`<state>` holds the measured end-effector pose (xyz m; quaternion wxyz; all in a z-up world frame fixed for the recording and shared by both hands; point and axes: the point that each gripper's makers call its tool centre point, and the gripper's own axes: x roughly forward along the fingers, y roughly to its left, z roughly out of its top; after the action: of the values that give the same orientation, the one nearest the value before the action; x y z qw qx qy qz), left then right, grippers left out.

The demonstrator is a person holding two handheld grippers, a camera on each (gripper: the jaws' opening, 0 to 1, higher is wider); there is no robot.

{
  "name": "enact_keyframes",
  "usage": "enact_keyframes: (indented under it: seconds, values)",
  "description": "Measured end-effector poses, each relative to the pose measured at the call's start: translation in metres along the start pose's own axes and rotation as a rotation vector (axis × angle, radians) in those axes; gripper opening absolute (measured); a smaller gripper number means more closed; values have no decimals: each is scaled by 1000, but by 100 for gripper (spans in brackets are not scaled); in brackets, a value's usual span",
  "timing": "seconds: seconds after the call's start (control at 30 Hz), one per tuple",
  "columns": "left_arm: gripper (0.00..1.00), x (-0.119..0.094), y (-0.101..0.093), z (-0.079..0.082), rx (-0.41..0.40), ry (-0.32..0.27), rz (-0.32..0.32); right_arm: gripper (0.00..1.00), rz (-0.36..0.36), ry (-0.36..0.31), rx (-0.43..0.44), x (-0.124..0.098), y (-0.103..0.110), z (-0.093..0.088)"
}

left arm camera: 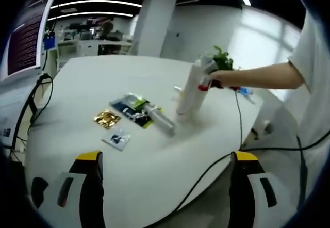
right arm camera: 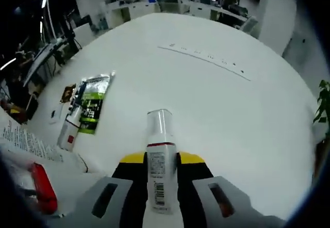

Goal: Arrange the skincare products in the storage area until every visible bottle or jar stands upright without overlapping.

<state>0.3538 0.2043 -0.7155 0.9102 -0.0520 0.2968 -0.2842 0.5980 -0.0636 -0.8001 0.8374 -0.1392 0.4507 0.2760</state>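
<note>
- In the left gripper view, our left gripper (left arm camera: 167, 174) has its jaws spread wide, holding nothing, low over the near edge of the white table (left arm camera: 103, 78).
- In the right gripper view, our right gripper (right arm camera: 161, 172) clamps a white bottle (right arm camera: 159, 156) between its yellow-tipped jaws; the cap points away from us.
- From the left gripper view, that bottle (left arm camera: 192, 91) leans with its base near the tabletop.
- A silver tube (left arm camera: 161, 121) lies flat beside it, touching a green-black sachet (left arm camera: 133, 109).
- A gold sachet (left arm camera: 107, 118) and a small clear one (left arm camera: 117, 138) lie nearby, apart.
</note>
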Motion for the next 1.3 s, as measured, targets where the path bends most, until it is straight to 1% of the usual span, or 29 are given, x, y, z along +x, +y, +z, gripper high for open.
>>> enact_keyframes:
  seconds: [0.1, 0.23, 0.3, 0.37, 0.5, 0.6, 0.63, 0.7, 0.73, 0.77, 0.87, 0.9, 0.97, 1.0, 1.1, 1.17, 1.27, 1.3]
  values:
    - [95, -1, -4, 3, 8, -5, -5, 20, -9, -16, 3, -5, -6, -2]
    - [94, -2, -7, 6, 21, -9, -11, 20, -5, -55, 53, -15, -13, -6]
    - [94, -2, -9, 9, 29, -14, -14, 20, -10, -62, 60, -21, -14, -10]
    - [94, -3, -12, 12, 37, -20, -20, 20, -17, -75, 83, -33, -13, -18]
    - [94, -3, -18, 18, 56, -28, -32, 20, -20, -97, 120, -48, -11, -30]
    - [94, -3, -23, 20, 67, -31, -43, 20, -20, -108, 139, -54, -14, -40]
    - [94, -3, -25, 20, 73, -30, -48, 20, -21, -114, 145, -61, -8, -44]
    - [94, -3, -28, 21, 81, -28, -52, 20, -22, -123, 154, -64, -10, -48]
    - [94, -3, -26, 21, 89, -28, -55, 20, -19, -140, 176, -67, -9, -51]
    - [94, -4, -27, 21, 92, -29, -57, 18, -16, -151, 190, -70, -7, -53]
    - [94, -5, -31, 24, 100, -31, -62, 18, -7, -188, 243, -80, 1, -62]
    - [94, -6, -32, 25, 104, -31, -64, 18, -6, -192, 254, -82, 4, -65]
    - [94, -7, -34, 26, 111, -29, -66, 18, -5, -194, 260, -83, 2, -70]
    - [94, -7, -35, 26, 118, -28, -70, 18, -4, -191, 262, -84, 5, -76]
    - [94, -7, -41, 29, 130, -29, -80, 18, 2, -200, 275, -89, 7, -82]
    - [94, -7, -46, 31, 139, -32, -90, 18, 16, -228, 305, -98, 17, -85]
    - [94, -7, -54, 34, 143, -39, -112, 18, 43, -263, 322, -106, 27, -87]
    - [94, -6, -56, 35, 142, -44, -122, 18, 59, -275, 324, -111, 37, -88]
